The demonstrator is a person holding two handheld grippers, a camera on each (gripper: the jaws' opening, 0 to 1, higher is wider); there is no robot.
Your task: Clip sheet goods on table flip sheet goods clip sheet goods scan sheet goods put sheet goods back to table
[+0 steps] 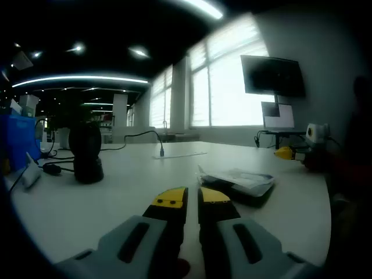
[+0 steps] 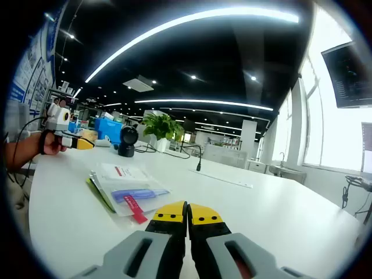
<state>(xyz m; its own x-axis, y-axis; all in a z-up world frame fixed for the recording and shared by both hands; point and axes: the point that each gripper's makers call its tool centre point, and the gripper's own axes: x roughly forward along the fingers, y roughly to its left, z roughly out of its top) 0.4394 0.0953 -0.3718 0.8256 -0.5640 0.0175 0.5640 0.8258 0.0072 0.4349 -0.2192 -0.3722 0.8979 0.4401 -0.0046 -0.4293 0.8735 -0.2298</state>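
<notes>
Sheet goods, a flat clear-plastic packet with blue and red inserts (image 2: pixel 129 192), lie on the white table (image 2: pixel 279 203), just ahead of my right gripper (image 2: pixel 187 212). Both claws, left gripper (image 1: pixel 192 199) included, clenched, empty. Looks light, floppy, slick; I'd pinch a free edge.

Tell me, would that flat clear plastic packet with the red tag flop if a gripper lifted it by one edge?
Probably. The flat clear plastic packet lies thin on the white table, so it should sag. Its glossy film looks slippery, and it seems light.

Open table (image 2: pixel 279 203) beside sheet goods (image 2: pixel 129 189)
</notes>
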